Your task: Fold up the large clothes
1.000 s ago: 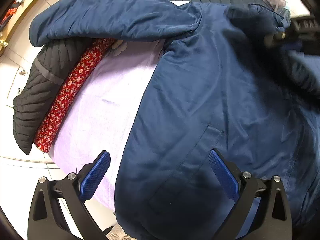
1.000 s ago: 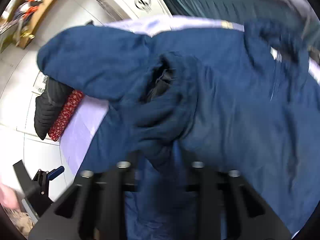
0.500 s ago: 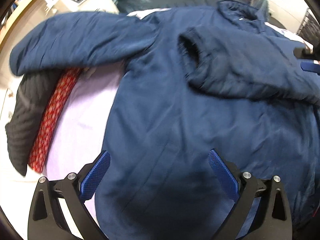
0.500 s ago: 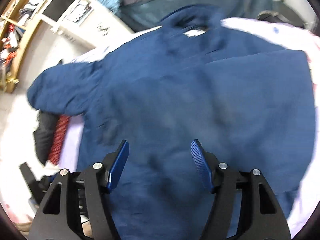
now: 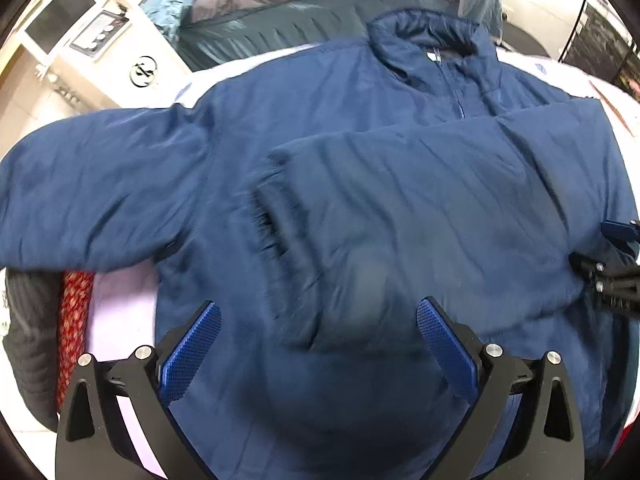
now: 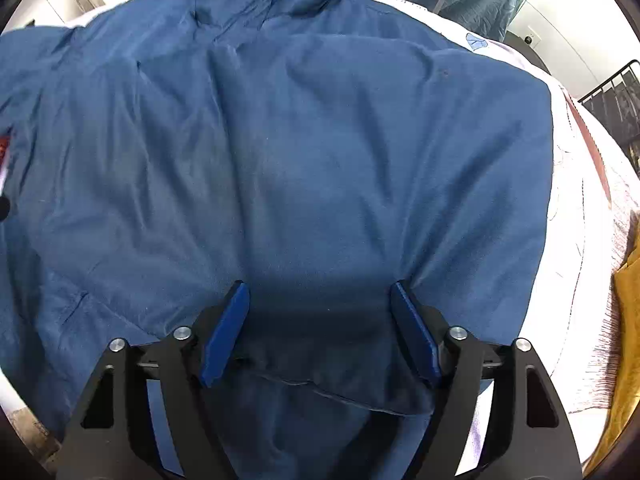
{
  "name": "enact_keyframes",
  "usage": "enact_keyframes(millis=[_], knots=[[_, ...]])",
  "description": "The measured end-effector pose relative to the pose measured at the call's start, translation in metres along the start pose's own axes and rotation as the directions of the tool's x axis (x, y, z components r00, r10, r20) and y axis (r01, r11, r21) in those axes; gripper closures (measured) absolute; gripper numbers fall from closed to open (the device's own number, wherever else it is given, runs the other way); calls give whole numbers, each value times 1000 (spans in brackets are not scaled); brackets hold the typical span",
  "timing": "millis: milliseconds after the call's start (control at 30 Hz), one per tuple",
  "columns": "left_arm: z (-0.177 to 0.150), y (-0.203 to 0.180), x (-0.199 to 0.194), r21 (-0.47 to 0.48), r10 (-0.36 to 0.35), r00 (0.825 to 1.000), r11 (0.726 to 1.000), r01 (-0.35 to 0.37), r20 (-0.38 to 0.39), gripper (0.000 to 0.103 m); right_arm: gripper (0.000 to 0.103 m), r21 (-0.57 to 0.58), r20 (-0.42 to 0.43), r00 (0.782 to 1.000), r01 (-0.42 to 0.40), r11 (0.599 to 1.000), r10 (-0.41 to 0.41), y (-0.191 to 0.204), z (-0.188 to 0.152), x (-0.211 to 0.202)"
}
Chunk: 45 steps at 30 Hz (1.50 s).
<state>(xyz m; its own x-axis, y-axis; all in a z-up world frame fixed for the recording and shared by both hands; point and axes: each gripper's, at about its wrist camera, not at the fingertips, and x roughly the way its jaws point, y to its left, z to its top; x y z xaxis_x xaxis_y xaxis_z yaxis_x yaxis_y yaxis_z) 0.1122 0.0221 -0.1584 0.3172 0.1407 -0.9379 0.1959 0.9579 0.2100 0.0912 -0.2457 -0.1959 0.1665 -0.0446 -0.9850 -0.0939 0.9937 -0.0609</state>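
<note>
A navy padded jacket (image 5: 360, 128) lies front-up on a lilac sheet (image 5: 120, 312), collar (image 5: 424, 36) at the far end. One sleeve (image 5: 420, 208) is folded across the chest, its cuff (image 5: 272, 204) near the middle. The other sleeve (image 5: 88, 200) stretches out to the left. My left gripper (image 5: 318, 316) hovers open over the jacket's lower front. My right gripper (image 6: 320, 296) points down over the folded sleeve (image 6: 360, 140); its jaws are opening, with fabric below the gap and the pads off it. It also shows at the right edge of the left wrist view (image 5: 612, 256).
A black quilted garment (image 5: 28, 340) and a red floral cloth (image 5: 74, 320) hang off the sheet's left side. Grey and teal garments (image 5: 320, 4) pile up beyond the collar. A white appliance (image 5: 92, 32) stands far left, a yellow garment (image 6: 628, 320) and a black rack (image 6: 616, 108) on the right.
The right gripper carried the sleeve across the chest, let it go and opened. The left gripper slid from the jacket's left edge toward its middle.
</note>
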Motion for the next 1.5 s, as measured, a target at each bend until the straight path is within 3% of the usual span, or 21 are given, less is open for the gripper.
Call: enact_keyframes(millis=[200, 267, 500, 633, 767, 833, 933, 967, 1267, 1500], knots=[[9, -20, 58, 38, 51, 989, 998, -46, -142, 5, 17, -13, -42, 999, 12, 1000, -12, 11, 9, 13], [10, -18, 67, 12, 27, 989, 1000, -25, -144, 5, 5, -13, -64, 997, -35, 999, 34, 9, 9, 18], [11, -10, 71, -29, -14, 989, 1000, 9, -145, 5, 5, -10, -76, 997, 16, 1000, -17, 27, 17, 26], [2, -2, 69, -48, -39, 996, 998, 35, -77, 5, 5, -5, -96, 995, 27, 1000, -27, 33, 24, 24], [-24, 10, 69, -113, -102, 991, 987, 112, 91, 5, 5, 44, -55, 998, -14, 999, 16, 37, 32, 12], [-41, 15, 67, -148, -115, 971, 978, 148, 208, 5, 5, 73, -49, 998, -31, 997, 35, 33, 31, 7], [-63, 11, 67, -177, -61, 929, 975, 133, 364, 5, 5, 112, -17, 997, -72, 991, 74, 30, 16, -3], [-67, 7, 67, -174, -47, 922, 977, 123, 385, 5, 5, 116, -10, 997, -80, 990, 82, 31, 13, -5], [-65, 16, 68, -180, -73, 922, 972, 151, 381, 5, 5, 113, 66, 990, -129, 985, 122, 28, -10, -44], [-66, 9, 65, -180, -74, 921, 972, 153, 382, 5, 5, 78, 132, 984, -133, 988, 122, 35, -3, -74]])
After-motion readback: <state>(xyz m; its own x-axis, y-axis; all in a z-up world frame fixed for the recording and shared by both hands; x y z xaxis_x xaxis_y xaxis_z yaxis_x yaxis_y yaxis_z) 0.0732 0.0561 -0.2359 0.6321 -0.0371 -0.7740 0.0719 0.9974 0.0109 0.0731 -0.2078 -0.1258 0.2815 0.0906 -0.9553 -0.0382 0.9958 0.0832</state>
